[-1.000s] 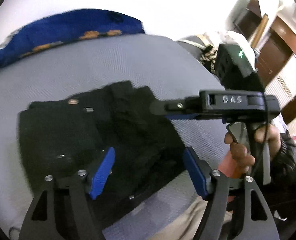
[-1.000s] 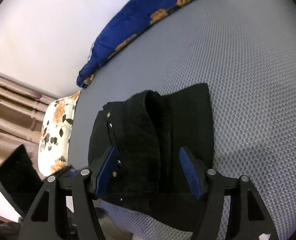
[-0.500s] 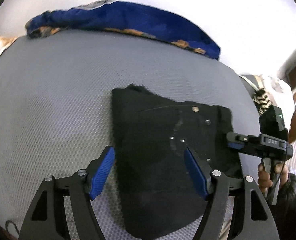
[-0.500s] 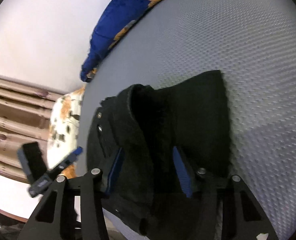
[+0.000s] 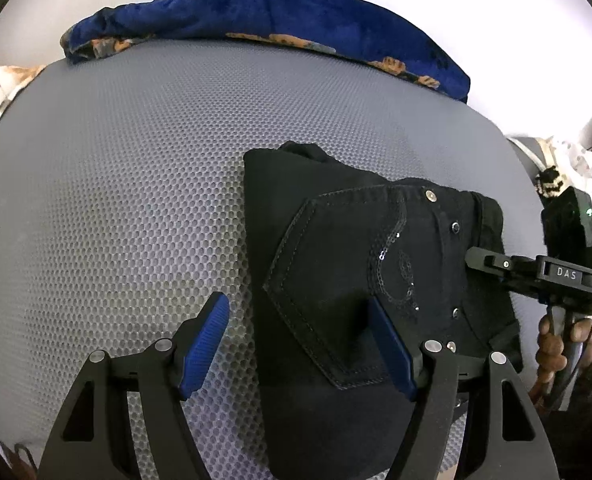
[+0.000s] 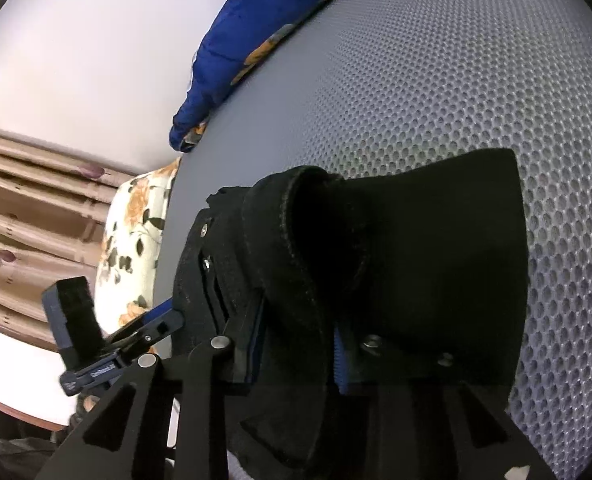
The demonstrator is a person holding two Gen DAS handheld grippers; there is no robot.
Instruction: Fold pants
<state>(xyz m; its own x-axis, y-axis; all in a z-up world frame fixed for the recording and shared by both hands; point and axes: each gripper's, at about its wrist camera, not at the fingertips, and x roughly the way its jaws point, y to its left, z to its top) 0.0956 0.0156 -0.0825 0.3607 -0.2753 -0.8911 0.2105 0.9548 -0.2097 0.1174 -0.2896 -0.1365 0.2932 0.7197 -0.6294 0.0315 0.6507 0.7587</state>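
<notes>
Black pants (image 5: pixel 360 280) lie folded into a small bundle on the grey mesh bed surface (image 5: pixel 116 200), back pocket with sequins facing up. My left gripper (image 5: pixel 300 344) is open, its jaws straddling the bundle's left edge from above. My right gripper (image 6: pixel 300 344) is shut on the thick waistband fold of the pants (image 6: pixel 416 272). The right gripper also shows in the left wrist view (image 5: pixel 492 260) at the bundle's right edge.
A blue floral blanket (image 5: pixel 264 16) lies along the far edge of the bed by the white wall. A floral pillow (image 6: pixel 136 240) and beige curtains (image 6: pixel 24 220) are to the left. A person's hand (image 5: pixel 556 340) holds the right gripper.
The right gripper closed on the waistband fold of the pants. The left gripper swung left and drew back a little, so the bundle now sits right of its centre.
</notes>
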